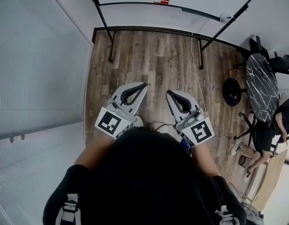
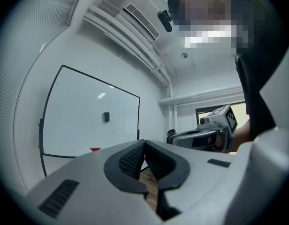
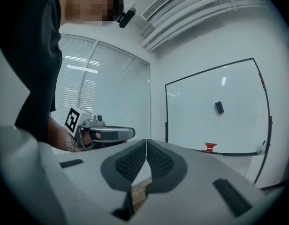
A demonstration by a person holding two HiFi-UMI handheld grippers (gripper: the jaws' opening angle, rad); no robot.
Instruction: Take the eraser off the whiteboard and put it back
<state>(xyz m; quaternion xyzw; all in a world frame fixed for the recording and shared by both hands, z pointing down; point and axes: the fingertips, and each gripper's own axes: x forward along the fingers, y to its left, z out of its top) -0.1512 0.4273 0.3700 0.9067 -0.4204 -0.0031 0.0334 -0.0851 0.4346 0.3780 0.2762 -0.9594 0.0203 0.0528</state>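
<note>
left hand-held gripper (image 2: 144, 142) pinched closed, empty, right hand-held gripper (image 3: 146, 140) the same, eraser (image 3: 219, 107) on whiteboard (image 3: 196, 118)

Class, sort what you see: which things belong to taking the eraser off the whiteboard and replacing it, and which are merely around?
Job: eraser, whiteboard, left gripper, right gripper (jaws shut).
Lying about: red object on the ledge, marble table, blinds, seated person.
</note>
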